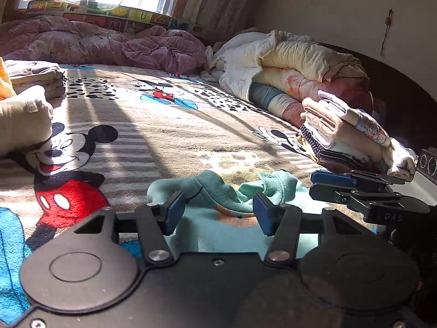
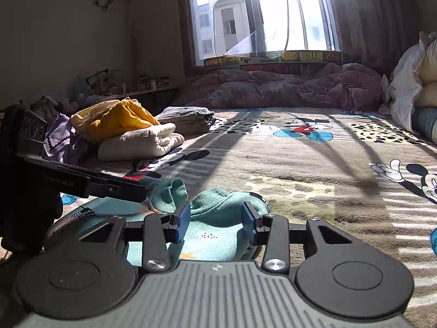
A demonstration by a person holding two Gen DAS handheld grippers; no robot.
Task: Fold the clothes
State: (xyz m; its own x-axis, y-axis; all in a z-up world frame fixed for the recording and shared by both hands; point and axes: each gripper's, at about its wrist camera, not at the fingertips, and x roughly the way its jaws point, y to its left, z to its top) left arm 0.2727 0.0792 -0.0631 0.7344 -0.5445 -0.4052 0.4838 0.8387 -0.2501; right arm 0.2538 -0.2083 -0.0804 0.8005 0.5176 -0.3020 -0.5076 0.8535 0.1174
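A crumpled teal and mint garment (image 1: 218,191) lies on the Mickey Mouse blanket (image 1: 164,136) close in front of both grippers. My left gripper (image 1: 218,213) hovers just over its near part, open, and the cloth shows in the gap without touching the blue pads (image 1: 174,213). My right gripper (image 2: 215,222) is open as well, over the same garment (image 2: 218,213), with its pads off the fabric. Each gripper shows in the other's view: the right gripper (image 1: 314,184) at the right, the left gripper (image 2: 142,191) at the left, above the garment's raised folds.
A stack of folded clothes (image 1: 341,134) sits at the right by the rolled bedding (image 1: 295,63). On the left lie a cream garment (image 2: 142,142), a yellow one (image 2: 117,120) and a folded grey pile (image 2: 188,117). A purple quilt (image 2: 286,87) runs under the window.
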